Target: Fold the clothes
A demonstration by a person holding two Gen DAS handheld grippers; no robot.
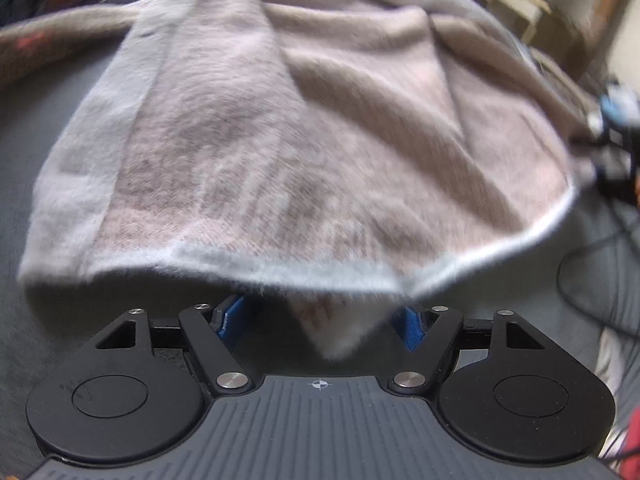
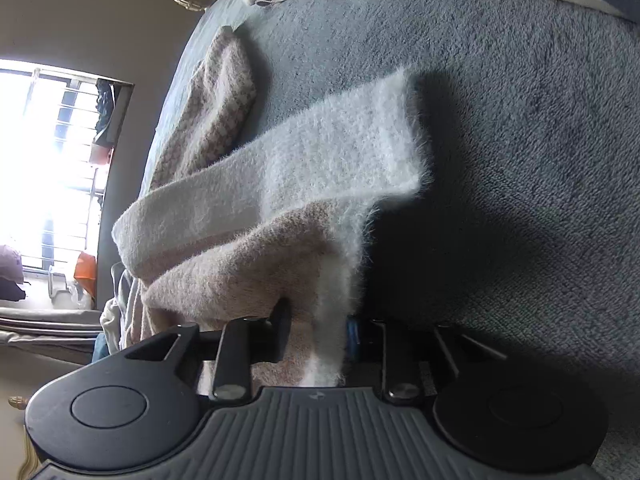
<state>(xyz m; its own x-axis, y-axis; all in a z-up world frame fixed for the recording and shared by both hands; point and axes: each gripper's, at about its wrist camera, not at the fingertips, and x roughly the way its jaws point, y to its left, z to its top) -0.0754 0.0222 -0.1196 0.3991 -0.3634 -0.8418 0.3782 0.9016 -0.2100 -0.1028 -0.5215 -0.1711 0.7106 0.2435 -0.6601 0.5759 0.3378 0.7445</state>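
Left wrist view: fuzzy pink-beige sweater (image 1: 280,140) w/ pale trim lies spread on the grey blanket (image 1: 36,160); its pale hem (image 1: 280,268) sits just ahead of the left gripper (image 1: 320,320); jaws stand wide, blue pads (image 1: 230,318) clear of the cloth; a loose flap hangs between them, unpinched, i.e. released. Picture is motion-blurred, so fine detail of the knit is uncertain.

Right wrist view: right gripper (image 2: 316,336) is clenched on a bunched fold of the same sweater; knit fills the gap betw. the fingers, and a pale-trimmed band (image 2: 340,148) lifts clear of the blanket, casting a shadow; rest of the garment trails toward the window (image 2: 52,160) side.

Handling (judged): soft, limp, prob. light; no stiffness, so any unsupported part will sag and drape; long nap looks slippery-ish, thick when doubled, so a shallow pinch may slide off. Best hold: hem or trim band at corners, pads well past the edge, one layer-set per gripper; not fragile, though fibres could snag.
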